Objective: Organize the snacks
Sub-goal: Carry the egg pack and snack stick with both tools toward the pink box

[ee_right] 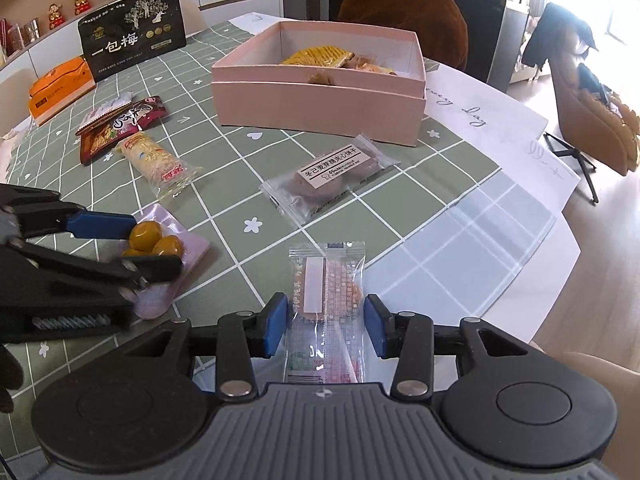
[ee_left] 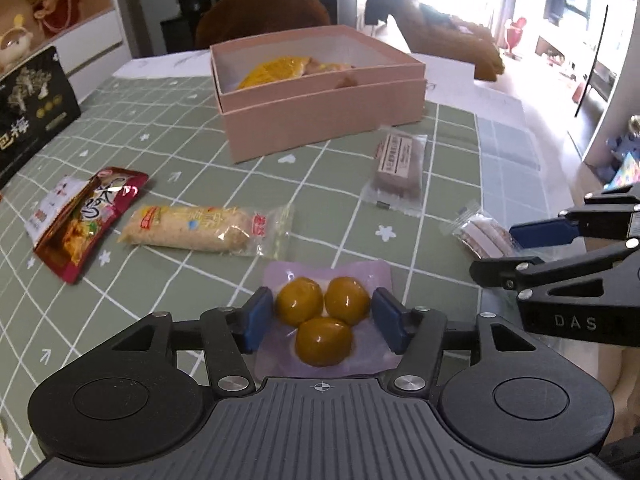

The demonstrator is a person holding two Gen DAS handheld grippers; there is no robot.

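Observation:
A pink open box (ee_left: 320,120) (ee_right: 316,100) holds several snacks at the table's far side. My left gripper (ee_left: 322,318) is open, its blue pads on either side of a clear pack with three yellow-brown balls (ee_left: 320,320) (ee_right: 156,240) lying on the table. My right gripper (ee_right: 326,330) is open around a clear pack of pink wafers (ee_right: 326,304) (ee_left: 482,234), also on the table. A brown biscuit pack (ee_left: 398,172) (ee_right: 332,180), a rice roll (ee_left: 200,228) (ee_right: 156,160) and a red pouch (ee_left: 84,216) (ee_right: 116,128) lie loose.
The table has a green checked cloth (ee_left: 180,140) (ee_right: 240,152). A black snack bag (ee_left: 28,116) (ee_right: 134,28) and an orange box (ee_right: 60,88) stand at the left. White paper (ee_right: 500,120) lies right of the box. A brown chair (ee_left: 264,12) is behind.

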